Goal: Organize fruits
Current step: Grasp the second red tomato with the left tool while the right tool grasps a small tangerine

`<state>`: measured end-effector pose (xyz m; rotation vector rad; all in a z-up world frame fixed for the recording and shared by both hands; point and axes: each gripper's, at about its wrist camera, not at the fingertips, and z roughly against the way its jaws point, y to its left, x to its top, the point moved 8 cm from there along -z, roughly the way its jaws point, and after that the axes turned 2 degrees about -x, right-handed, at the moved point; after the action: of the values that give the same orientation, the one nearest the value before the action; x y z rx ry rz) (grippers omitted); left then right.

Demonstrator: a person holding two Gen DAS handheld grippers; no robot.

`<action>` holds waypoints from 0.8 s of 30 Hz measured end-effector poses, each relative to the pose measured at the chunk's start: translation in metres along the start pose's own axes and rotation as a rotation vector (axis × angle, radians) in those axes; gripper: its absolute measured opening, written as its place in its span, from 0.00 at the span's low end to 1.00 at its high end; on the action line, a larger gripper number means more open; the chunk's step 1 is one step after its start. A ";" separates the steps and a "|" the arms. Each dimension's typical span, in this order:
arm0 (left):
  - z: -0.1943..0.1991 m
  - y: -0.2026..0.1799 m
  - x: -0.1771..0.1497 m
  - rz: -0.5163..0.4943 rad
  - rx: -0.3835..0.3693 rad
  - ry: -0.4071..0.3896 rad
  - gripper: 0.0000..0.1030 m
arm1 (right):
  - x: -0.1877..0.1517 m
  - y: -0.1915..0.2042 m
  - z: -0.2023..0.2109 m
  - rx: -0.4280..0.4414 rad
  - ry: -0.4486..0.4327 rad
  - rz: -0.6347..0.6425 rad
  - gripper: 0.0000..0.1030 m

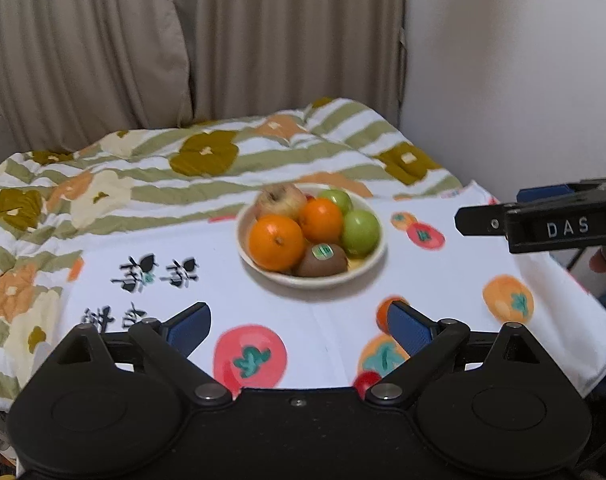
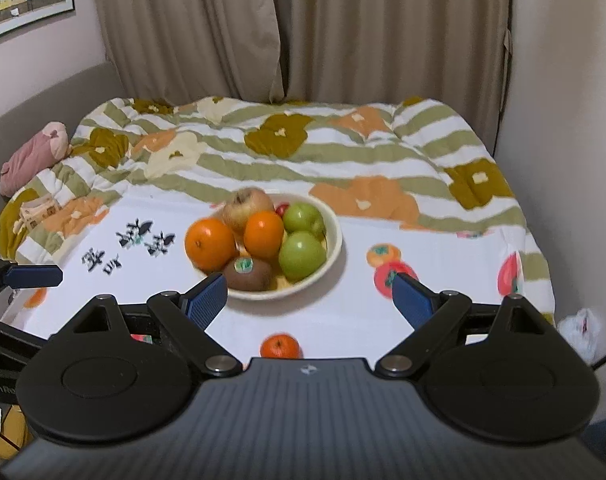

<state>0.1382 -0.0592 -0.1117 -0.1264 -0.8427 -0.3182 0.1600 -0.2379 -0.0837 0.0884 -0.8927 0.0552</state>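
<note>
Right wrist view: small loose orange mandarin (image 2: 281,346) is lying w/ nothing round it on white fruit-print cloth at bed's near edge, just ahead of right gripper (image 2: 309,294), jaws wide, empty. Left gripper (image 1: 299,330) also spread, empty, sitting farther. Cream bowl (image 2: 335,236) w/ fruit is sitting beyond.
</note>
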 end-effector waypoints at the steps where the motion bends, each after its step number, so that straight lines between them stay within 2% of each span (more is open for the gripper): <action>1: -0.003 -0.003 -0.004 -0.010 -0.007 0.008 0.95 | -0.004 -0.001 -0.001 0.000 0.007 -0.004 1.00; 8: -0.033 -0.024 -0.034 -0.083 -0.054 0.068 0.93 | -0.034 -0.007 -0.021 -0.003 0.064 -0.014 1.00; 15: -0.069 -0.045 -0.059 -0.156 -0.119 0.147 0.79 | -0.058 -0.007 -0.048 0.006 0.105 -0.001 1.00; 19: -0.084 -0.051 -0.067 -0.183 -0.135 0.183 0.66 | -0.068 -0.005 -0.062 0.022 0.113 0.006 1.00; 24: -0.095 -0.055 -0.075 -0.195 -0.152 0.215 0.56 | -0.079 0.000 -0.078 0.043 0.125 0.025 0.98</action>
<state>0.1412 -0.1164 -0.2318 -0.1485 -0.6182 -0.5697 0.1709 -0.2311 -0.1942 0.1127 -0.7679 0.1022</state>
